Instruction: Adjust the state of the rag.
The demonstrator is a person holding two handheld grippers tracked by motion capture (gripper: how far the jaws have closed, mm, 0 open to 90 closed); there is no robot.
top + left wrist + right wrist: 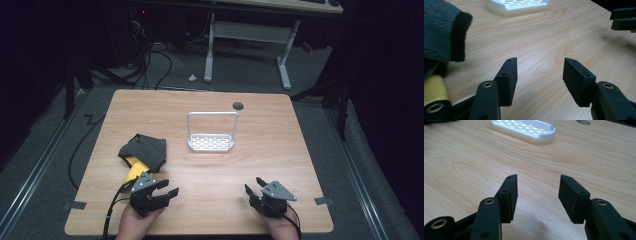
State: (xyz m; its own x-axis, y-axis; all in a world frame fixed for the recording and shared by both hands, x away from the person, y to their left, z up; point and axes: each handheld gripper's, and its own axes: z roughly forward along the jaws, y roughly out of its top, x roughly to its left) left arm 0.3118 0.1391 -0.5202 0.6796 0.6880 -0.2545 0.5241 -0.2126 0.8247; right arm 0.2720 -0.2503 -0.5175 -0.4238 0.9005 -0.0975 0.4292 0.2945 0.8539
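— So, what have you got on the worktop (280, 130)?

— Pale wood grain, smooth, with a round dark hole (238, 105) near its far edge. Around the middle stands a white plastic rack (210, 142): a flat, slotted oblong base whose long axis runs left to right, with a thin white hoop handle rising upright from its far side.

— And on your left?

— A soft heap of dark grey fleecy cloth (144, 149), folded and rumpled, lying on something yellow (134, 170) that pokes out toward your near side. In the left gripper view the cloth's nap looks plush, with a darker band along its edge, and the yellow piece has a terry-like texture.

— How do your grippers stand?

— Your left gripper (165, 188) sits near the near-left edge, just beside the yellow piece, pointing right and slightly far. Its jaws are spread wide, with bare wood between them. Your right gripper (253, 186) sits at the near right, pointing left and far toward the rack, jaws likewise wide apart and holding nothing. Both have matte black, blocky jaw pads with small screw holes, and a grey three-cornered plate on top.

— Are the two close?

— Well apart, with open worktop between them.
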